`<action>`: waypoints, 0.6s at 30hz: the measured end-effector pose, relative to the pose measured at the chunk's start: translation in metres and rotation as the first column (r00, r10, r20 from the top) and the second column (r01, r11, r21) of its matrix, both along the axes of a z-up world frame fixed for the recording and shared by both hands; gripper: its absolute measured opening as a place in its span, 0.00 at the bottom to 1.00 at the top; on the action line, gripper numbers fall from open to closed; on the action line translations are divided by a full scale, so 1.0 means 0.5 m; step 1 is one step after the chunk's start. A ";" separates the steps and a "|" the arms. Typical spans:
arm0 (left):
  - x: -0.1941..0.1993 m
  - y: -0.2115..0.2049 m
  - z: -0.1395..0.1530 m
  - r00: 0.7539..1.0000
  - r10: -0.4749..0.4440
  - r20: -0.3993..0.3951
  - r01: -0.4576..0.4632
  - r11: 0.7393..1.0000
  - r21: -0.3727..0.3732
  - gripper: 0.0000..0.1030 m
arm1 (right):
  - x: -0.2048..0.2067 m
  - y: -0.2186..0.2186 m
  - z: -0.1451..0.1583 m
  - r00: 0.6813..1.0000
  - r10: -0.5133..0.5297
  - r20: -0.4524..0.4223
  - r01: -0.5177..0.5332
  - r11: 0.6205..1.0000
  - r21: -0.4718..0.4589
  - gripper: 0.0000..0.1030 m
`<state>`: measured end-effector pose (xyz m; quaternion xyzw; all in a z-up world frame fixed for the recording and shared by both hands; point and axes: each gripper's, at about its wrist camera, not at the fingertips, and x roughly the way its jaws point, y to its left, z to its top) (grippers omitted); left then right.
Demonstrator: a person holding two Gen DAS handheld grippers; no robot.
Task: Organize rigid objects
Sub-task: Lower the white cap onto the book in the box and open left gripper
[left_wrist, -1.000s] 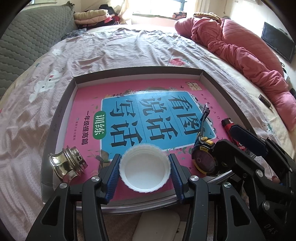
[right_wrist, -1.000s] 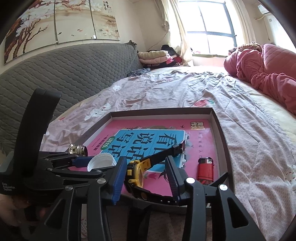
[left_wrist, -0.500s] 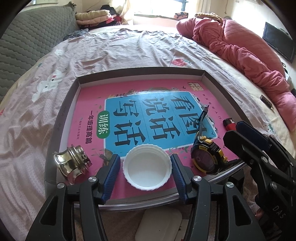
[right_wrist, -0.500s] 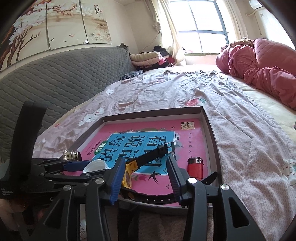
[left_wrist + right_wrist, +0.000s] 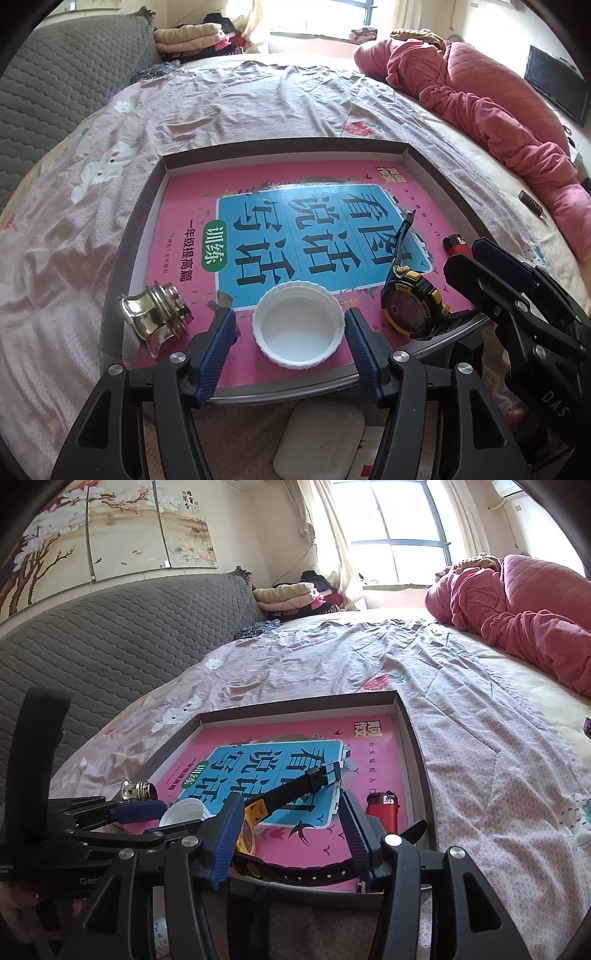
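Observation:
A shallow grey tray lined with a pink and blue book lies on the bed. A white lid rests open side up near the tray's front edge. My left gripper straddles the lid with its jaws opening; a gap shows at the left pad. A black and yellow watch lies on the book to the lid's right, its strap running between the fingers of my right gripper. Those jaws are opening too, and the pads do not press on it. A brass fitting sits at the tray's front left, a red lighter at its right.
A white earbud case lies on the bed just in front of the tray. A pink quilt is heaped at the right, a grey padded headboard at the left. A small dark item lies right of the tray.
Both pairs of jaws have widened. The left pads have come off the white lid, and the right pads have come off the watch, which now lies on the book.

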<state>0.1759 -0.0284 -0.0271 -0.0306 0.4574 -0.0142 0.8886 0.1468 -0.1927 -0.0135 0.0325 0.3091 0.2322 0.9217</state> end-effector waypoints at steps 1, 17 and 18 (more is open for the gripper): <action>-0.002 0.002 0.001 1.000 0.003 0.003 -0.003 1.000 -0.002 0.64 | -0.001 0.000 0.001 1.000 -0.002 0.001 0.002 1.000 0.001 0.51; -0.047 0.016 0.032 0.998 0.008 0.063 -0.005 0.999 -0.040 0.68 | 0.002 -0.042 0.018 0.997 -0.073 0.030 0.072 0.997 0.037 0.60; -0.048 0.017 0.033 0.998 0.009 0.065 -0.006 0.999 -0.041 0.68 | 0.002 -0.044 0.018 0.996 -0.079 0.031 0.078 0.996 0.038 0.60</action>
